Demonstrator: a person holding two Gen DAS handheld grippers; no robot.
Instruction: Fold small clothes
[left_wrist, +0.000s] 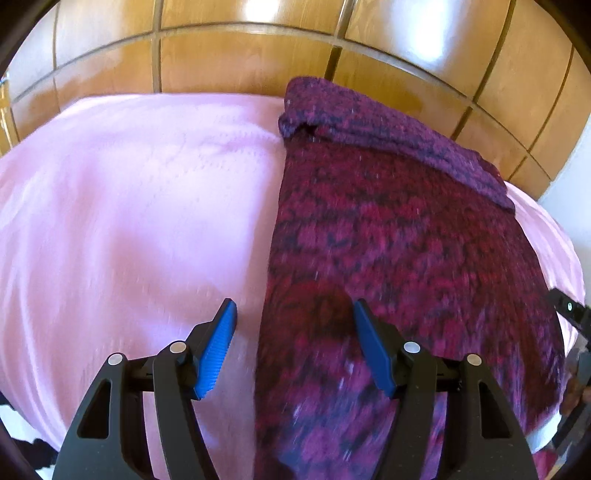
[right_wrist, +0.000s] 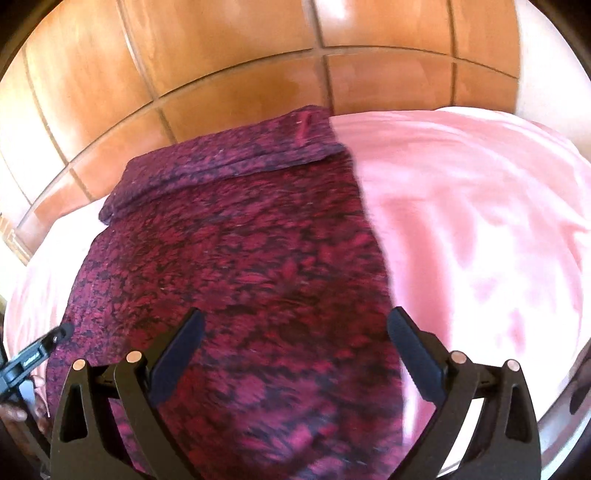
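A magenta and dark purple knitted garment (left_wrist: 399, 240) lies flat on a pink cloth-covered table (left_wrist: 129, 221), its far end folded over as a purple band (left_wrist: 388, 129). My left gripper (left_wrist: 293, 314) hovers open over the garment's left edge, its blue pads (left_wrist: 218, 347) apart with nothing between them. In the right wrist view the same garment (right_wrist: 236, 266) stretches ahead, the folded band (right_wrist: 229, 162) at the far end. My right gripper (right_wrist: 295, 325) stands open above the garment's near right part, dark pads (right_wrist: 413, 354) wide apart and empty.
Behind the table is a tiled brown floor (left_wrist: 240, 62). The pink cloth (right_wrist: 480, 221) spreads wide to the right of the garment. The tip of the other gripper shows at the right edge (left_wrist: 569, 310) and at the left edge (right_wrist: 37, 350).
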